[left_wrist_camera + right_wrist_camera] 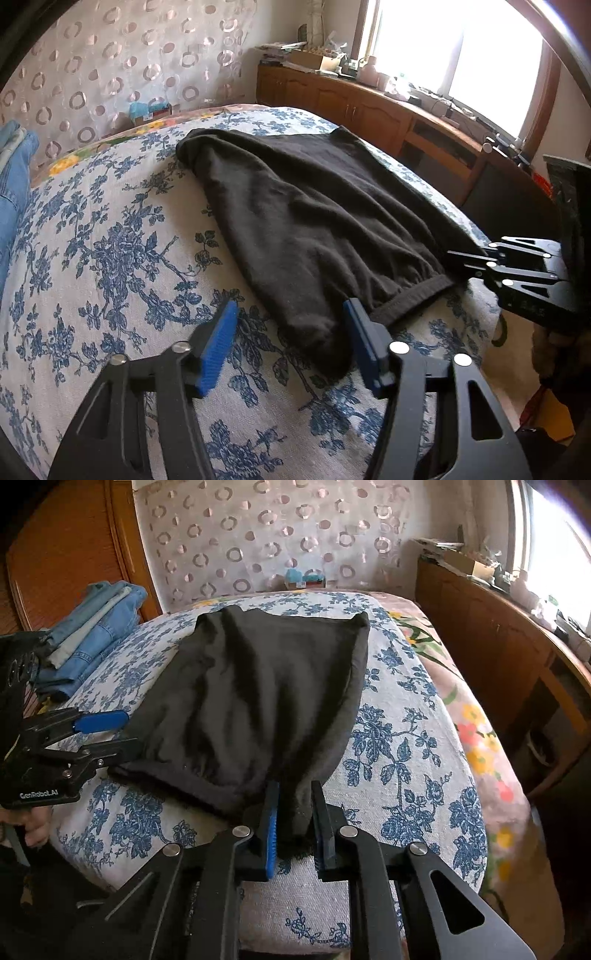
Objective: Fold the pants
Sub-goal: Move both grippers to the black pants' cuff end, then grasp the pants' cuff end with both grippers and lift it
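Observation:
Black pants (314, 218) lie folded on the bed with the blue floral cover (110, 258), cuffed end toward me. My left gripper (291, 314) is open, its blue pads (218, 343) either side of the near left corner of the pants. In the right wrist view the pants (258, 686) stretch away from me. My right gripper (295, 794) has its jaws a little apart around the near right corner of the fabric. The left gripper also shows in the right wrist view (114, 731), open at the left cuff edge. The right gripper shows in the left wrist view (461, 260).
A stack of folded blue jeans (88, 635) lies at the bed's left side. A wooden cabinet (369, 107) with clutter runs under the window on the right. A patterned curtain (277, 535) hangs behind the bed. A pink flowered blanket (476, 716) shows at the right bed edge.

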A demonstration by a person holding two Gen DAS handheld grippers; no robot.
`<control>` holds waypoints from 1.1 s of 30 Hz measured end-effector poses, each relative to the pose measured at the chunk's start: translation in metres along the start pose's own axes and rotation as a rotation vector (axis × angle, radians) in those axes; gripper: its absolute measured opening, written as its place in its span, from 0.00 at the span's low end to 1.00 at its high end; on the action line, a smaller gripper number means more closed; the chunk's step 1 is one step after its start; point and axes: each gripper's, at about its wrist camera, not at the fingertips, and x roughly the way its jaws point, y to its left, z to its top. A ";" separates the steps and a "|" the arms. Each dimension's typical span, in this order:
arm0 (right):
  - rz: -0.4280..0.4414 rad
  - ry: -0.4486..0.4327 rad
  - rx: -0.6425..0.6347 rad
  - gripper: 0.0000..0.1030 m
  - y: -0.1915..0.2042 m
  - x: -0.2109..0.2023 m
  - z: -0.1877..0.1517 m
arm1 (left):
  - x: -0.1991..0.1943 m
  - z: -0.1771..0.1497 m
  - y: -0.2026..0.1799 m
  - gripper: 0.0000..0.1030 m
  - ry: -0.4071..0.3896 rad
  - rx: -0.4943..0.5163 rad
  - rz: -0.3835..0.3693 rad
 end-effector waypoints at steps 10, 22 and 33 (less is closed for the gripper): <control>0.002 -0.023 -0.003 0.14 0.001 -0.001 -0.003 | -0.003 -0.003 -0.004 0.41 0.013 -0.031 -0.035; 0.069 -0.035 0.056 0.09 -0.006 -0.007 -0.005 | -0.009 -0.004 -0.012 0.07 -0.020 -0.035 -0.044; 0.145 -0.108 0.062 0.08 -0.005 -0.042 -0.006 | -0.057 -0.009 -0.011 0.06 -0.100 -0.055 -0.070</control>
